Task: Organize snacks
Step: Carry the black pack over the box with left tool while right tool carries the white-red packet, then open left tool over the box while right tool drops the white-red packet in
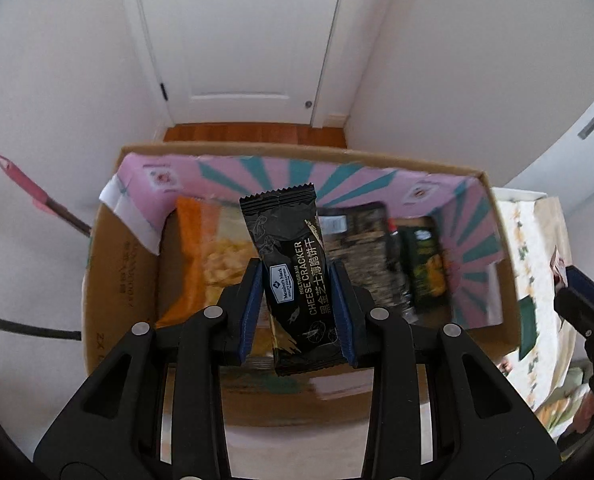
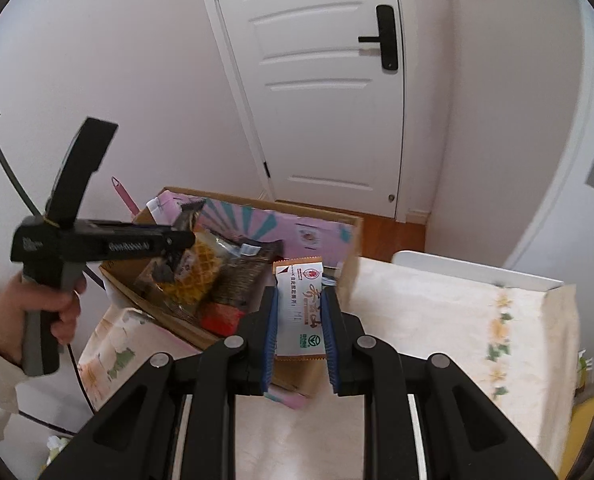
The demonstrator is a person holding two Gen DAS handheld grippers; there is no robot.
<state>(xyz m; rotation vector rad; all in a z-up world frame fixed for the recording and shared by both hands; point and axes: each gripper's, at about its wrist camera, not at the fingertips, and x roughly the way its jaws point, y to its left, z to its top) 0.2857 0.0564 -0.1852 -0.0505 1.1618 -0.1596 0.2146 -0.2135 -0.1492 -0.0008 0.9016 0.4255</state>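
Observation:
My left gripper (image 1: 297, 268) is shut on a black cheese cracker packet (image 1: 293, 276) and holds it above a cardboard box (image 1: 117, 280) lined with pink and teal paper. Inside the box lie an orange snack bag (image 1: 213, 256), a dark packet (image 1: 365, 248) and a green packet (image 1: 427, 268). My right gripper (image 2: 299, 300) is shut on a white and orange snack packet (image 2: 301, 304) just in front of the same box (image 2: 349, 256). The left gripper (image 2: 169, 244) shows in the right wrist view, over the box with its black packet.
The box stands on a table with a floral cloth (image 2: 457, 320). A white door (image 2: 325, 80) and walls are behind. A pink-handled tool (image 1: 37, 196) leans left of the box. The right gripper's body (image 1: 589, 312) shows at the right edge.

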